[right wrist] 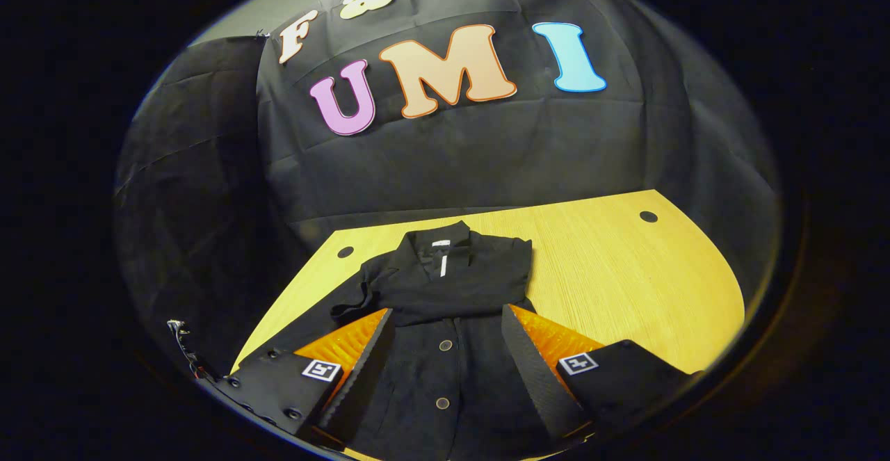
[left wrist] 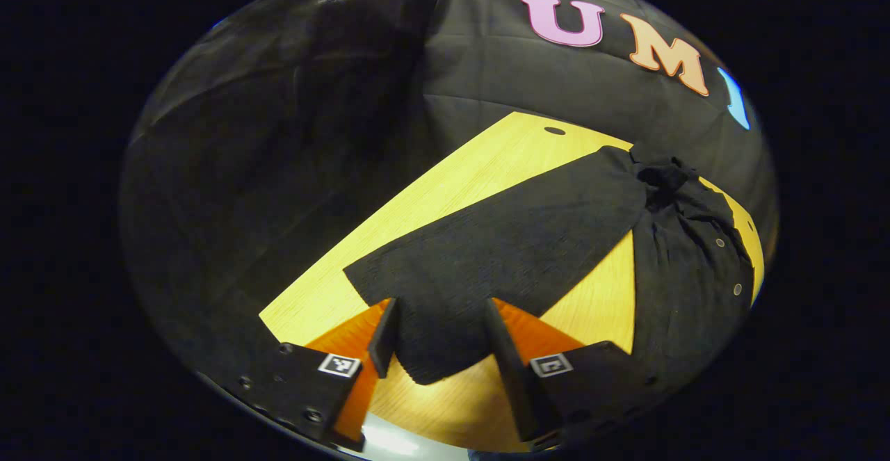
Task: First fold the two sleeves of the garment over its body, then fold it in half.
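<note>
A black button-front garment point(right wrist: 445, 370) lies collar-away on the wooden table point(right wrist: 626, 273). One sleeve point(right wrist: 452, 290) is folded across its chest. My right gripper point(right wrist: 446, 313) hovers open over the button line, with the body between its spread fingers. In the left gripper view the other sleeve point(left wrist: 500, 245) stretches flat from the bunched body point(left wrist: 688, 259) toward me. My left gripper point(left wrist: 439, 306) is open and straddles the cuff end point(left wrist: 434, 357), its fingers apart on either side of the cloth.
The table point(left wrist: 445, 197) has small round holes point(right wrist: 648, 216) near its far corners. Bare wood lies to the right of the garment. The black booth cloth hangs right behind the table's far edge.
</note>
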`<state>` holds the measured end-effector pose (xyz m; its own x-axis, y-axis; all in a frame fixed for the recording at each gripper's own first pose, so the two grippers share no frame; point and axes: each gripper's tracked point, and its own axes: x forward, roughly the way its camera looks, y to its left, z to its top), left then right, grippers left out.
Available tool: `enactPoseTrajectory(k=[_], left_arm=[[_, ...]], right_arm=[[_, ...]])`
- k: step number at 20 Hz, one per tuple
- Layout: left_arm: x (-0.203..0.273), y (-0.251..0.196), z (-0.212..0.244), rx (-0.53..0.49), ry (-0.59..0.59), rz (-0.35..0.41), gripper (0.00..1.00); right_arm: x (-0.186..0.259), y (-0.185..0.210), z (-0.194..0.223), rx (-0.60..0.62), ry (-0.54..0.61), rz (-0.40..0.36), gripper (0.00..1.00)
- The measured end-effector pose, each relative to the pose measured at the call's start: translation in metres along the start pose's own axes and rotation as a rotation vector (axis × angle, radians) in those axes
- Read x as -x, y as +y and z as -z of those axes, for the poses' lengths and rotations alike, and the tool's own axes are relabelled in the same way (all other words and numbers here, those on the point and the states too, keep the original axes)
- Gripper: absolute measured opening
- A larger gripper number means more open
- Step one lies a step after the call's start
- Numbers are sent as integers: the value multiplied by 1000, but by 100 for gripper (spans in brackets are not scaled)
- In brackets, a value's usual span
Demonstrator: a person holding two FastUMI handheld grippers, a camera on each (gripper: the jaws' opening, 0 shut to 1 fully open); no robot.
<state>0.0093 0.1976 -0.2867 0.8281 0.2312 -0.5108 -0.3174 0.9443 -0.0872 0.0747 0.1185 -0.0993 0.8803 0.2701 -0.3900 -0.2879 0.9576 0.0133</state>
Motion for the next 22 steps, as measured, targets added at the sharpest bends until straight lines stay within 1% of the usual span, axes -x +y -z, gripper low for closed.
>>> enactPoseTrajectory(k=[2,4,6,7,8,10,12,16,19,22], left_arm=[[-2,-13,-1,-13,8,26,44],[-1,-15,-1,-26,12,13,15],[-1,-16,-2,-36,10,-4,5],[-1,-16,-3,-32,8,-9,5],[0,-17,-2,-26,12,-5,2],[0,-16,-2,-5,19,5,0],[1,-16,-2,13,26,6,0],[0,-16,-3,-6,40,-1,0],[1,-16,-4,-6,54,9,0],[2,-16,-9,32,76,19,0]], right_arm=[[4,-5,2,3,-2,7,97],[9,-12,1,-5,-7,20,97],[14,-19,0,-27,-21,31,97],[17,-23,-1,-36,-26,35,97],[19,-27,0,-42,-30,43,97],[24,-34,1,-51,-35,55,98],[27,-40,4,-53,-30,64,97],[34,-48,11,-50,-20,78,98],[37,-52,14,-45,-14,87,98],[38,-53,15,-45,-12,87,98]])
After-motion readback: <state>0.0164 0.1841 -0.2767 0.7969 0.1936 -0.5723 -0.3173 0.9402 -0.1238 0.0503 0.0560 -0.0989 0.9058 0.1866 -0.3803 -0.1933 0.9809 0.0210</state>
